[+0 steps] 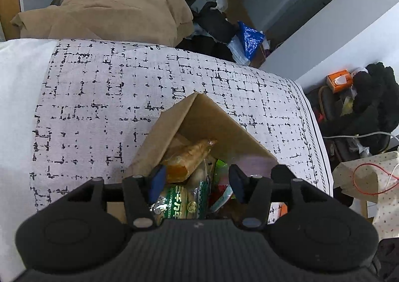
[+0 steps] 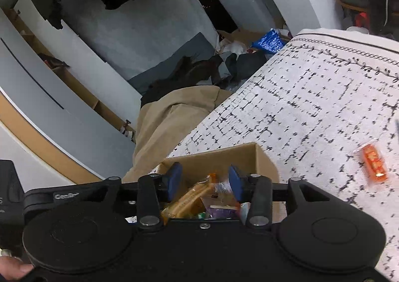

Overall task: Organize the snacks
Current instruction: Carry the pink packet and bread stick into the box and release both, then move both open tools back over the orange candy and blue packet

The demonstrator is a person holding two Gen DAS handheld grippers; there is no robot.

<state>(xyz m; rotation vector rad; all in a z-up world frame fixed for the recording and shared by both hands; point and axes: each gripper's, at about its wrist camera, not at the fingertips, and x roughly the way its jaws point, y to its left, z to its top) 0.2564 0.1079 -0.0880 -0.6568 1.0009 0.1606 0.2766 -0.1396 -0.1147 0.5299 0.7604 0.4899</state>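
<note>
Left claw [image 1: 197,182] spread and empty above an open cardboard box [image 1: 224,119] of snack packets on the patterned counter [image 1: 99,97], right claw [image 2: 205,184] likewise spread over the box [image 2: 264,159], an orange snack packet [image 2: 374,163] lying apart on the cloth, tan fabric [image 1: 112,7] heaped behind.

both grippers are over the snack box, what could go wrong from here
The cardboard box is already crowded, so another packet may ride up over the wrapped bread. The left gripper and right gripper hover open over the same box and could collide. The orange packet lies apart on the tablecloth and could be missed.
</note>
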